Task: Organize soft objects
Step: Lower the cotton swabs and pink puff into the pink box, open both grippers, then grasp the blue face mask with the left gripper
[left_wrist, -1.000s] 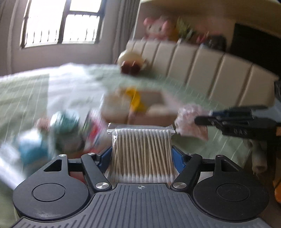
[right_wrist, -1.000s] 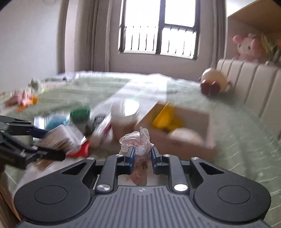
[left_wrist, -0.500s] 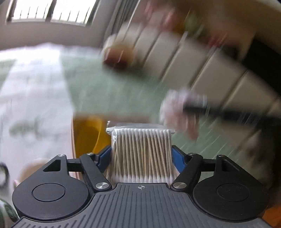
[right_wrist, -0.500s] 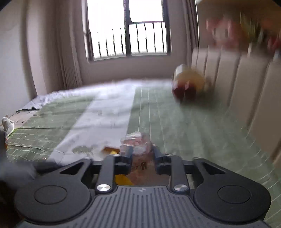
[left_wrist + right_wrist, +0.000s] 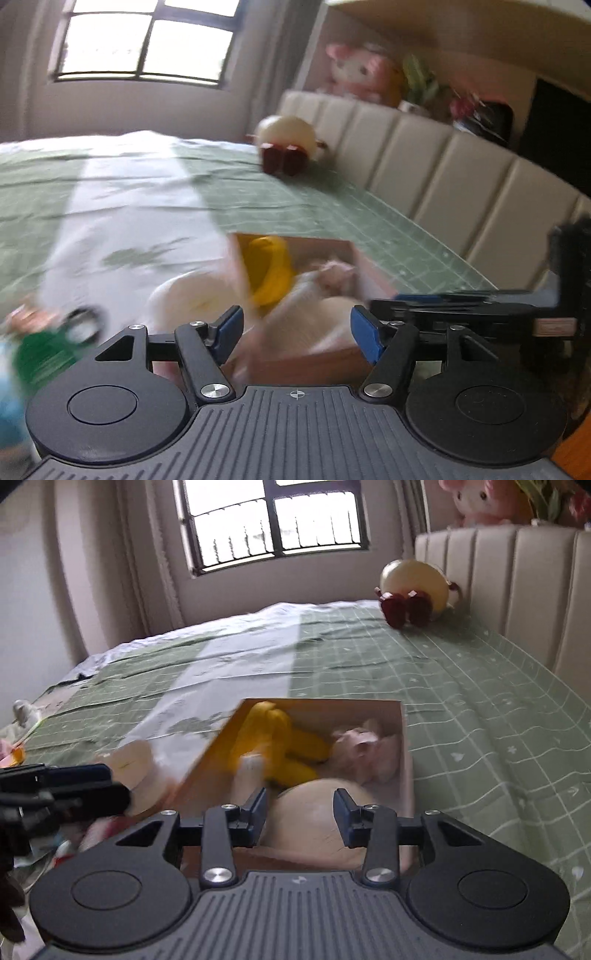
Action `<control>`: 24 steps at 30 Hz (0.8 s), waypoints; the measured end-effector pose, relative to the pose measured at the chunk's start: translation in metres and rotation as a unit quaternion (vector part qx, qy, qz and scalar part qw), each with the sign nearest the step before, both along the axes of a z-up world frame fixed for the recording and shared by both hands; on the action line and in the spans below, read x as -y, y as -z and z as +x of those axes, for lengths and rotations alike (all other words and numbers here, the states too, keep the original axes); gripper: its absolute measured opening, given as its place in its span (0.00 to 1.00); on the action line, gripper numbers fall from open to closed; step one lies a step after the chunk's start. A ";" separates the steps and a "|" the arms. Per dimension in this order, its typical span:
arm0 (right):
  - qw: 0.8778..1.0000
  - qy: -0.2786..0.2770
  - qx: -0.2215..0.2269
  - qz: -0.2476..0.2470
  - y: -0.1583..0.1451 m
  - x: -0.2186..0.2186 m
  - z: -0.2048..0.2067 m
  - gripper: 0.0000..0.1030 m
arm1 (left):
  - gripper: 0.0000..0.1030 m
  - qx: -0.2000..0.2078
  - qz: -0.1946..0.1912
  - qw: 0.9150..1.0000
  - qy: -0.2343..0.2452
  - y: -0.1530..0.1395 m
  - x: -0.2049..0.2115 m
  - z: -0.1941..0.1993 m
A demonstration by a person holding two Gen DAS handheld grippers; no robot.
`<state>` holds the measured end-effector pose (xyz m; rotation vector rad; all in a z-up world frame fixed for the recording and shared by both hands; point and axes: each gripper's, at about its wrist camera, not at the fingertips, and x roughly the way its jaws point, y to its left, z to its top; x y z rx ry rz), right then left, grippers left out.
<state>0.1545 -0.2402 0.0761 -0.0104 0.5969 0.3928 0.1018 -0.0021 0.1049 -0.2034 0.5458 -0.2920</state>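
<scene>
Green bedspread point(image 5: 461, 686) everywhere, and the action is over the cardboard box point(image 5: 405, 760) in the middle of it! Starting on the left: a blurred clutter of items point(image 5: 51, 350) sits on the sheet, a green-lidded one among them, too smeared to name. Next along, the left gripper point(image 5: 297, 330) hangs over the box's near edge with its jaws wide apart and nothing between them. A second ago it carried a pack of cotton swabs; that pack is gone from its grip, and its jaws have just narrowed a little. I cannot pick the swabs out in the blur. Inside the box lie a yellow soft item point(image 5: 273, 738), a pink crinkled packet point(image 5: 364, 744) and a rounded beige soft thing point(image 5: 314, 812). Over to the right gripper point(image 5: 299, 812): its jaws have just been opening, empty now, and the pink packet it was pinching rests in the box. Both drops look done, so I'd judge the hands free for the leftover clutter.
</scene>
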 end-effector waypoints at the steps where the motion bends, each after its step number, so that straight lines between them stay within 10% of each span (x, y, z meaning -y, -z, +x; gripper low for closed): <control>1: 1.000 -0.006 0.005 0.001 0.000 -0.005 -0.010 0.55 | 0.67 -0.008 -0.002 1.000 -0.018 0.003 -0.015 -0.010; 6: 0.999 -0.043 0.016 -0.021 0.012 -0.046 -0.053 0.62 | 0.67 -0.048 -0.002 0.991 -0.126 0.030 -0.095 -0.064; 12: 0.995 -0.088 -0.017 -0.038 0.043 -0.107 -0.086 0.63 | 0.67 -0.081 -0.062 0.953 -0.284 0.039 -0.200 -0.123; 24: 0.984 -0.133 0.007 -0.120 0.057 -0.194 -0.128 0.63 | 0.67 -0.099 -0.189 0.934 -0.285 0.079 -0.264 -0.146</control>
